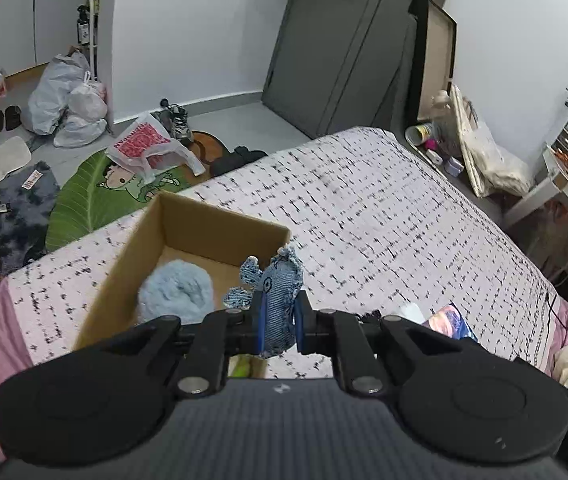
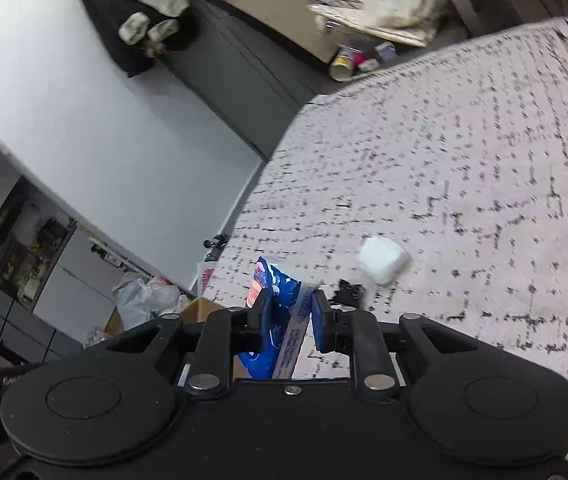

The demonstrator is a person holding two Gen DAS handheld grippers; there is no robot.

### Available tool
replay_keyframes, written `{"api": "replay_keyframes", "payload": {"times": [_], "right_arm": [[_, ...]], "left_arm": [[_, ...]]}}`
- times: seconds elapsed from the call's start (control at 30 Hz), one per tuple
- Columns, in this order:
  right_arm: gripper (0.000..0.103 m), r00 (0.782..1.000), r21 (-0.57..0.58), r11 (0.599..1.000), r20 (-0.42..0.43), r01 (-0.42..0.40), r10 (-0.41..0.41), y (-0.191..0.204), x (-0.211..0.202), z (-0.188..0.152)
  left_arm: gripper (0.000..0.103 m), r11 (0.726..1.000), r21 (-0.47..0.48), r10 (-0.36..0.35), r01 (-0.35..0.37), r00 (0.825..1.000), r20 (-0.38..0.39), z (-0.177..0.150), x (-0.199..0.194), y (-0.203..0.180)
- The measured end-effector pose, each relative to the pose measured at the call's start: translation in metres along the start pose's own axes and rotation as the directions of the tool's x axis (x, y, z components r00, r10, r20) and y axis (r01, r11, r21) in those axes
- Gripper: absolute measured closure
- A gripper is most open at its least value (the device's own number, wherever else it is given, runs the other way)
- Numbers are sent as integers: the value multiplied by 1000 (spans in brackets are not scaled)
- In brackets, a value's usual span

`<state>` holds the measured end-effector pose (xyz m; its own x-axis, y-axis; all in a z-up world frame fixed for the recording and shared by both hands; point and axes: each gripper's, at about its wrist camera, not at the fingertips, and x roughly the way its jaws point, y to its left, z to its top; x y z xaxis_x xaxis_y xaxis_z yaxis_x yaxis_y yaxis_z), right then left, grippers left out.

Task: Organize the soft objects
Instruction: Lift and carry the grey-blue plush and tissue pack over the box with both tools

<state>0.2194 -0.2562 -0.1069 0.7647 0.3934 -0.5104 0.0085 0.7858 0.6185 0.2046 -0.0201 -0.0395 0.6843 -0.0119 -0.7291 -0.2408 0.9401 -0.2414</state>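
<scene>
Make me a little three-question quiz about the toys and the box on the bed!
1. True or false: the left gripper holds a denim toy.
2. What fluffy thing lies inside the cardboard box? A) light blue plush B) red ball C) green sock
3. Fill in: the right gripper pinches a ____ packet, with a white bundle lying on the bed beyond it.

Key: 1 true; 2 A; 3 blue.
</scene>
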Motion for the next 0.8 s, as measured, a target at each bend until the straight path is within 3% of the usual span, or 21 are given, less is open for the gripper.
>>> {"api": "replay_keyframes", "payload": {"times": [0.47, 0.53, 0.57, 0.6, 0.8], "right_arm": [[84, 994, -92, 990, -38, -103, 100, 40, 5, -16], [88, 994, -98, 989, -41, -110, 106, 44, 8, -18], [98, 992, -99, 988, -44, -120, 116, 46, 9, -20], [100, 991, -97, 987, -53, -132, 127, 48, 11, -22], [103, 986, -119, 982, -87, -150, 140, 59, 23, -28]], "left_arm": [[90, 998, -66, 22, -21, 1000, 13, 20, 4, 47], [90, 997, -71, 18, -17, 1000, 10, 22, 6, 50], [90, 997, -75, 16, -15, 1000, 8, 23, 8, 53], [90, 997, -79, 15, -14, 1000, 6, 23, 9, 55], [90, 995, -94, 12, -13, 1000, -12, 23, 19, 66]]}}
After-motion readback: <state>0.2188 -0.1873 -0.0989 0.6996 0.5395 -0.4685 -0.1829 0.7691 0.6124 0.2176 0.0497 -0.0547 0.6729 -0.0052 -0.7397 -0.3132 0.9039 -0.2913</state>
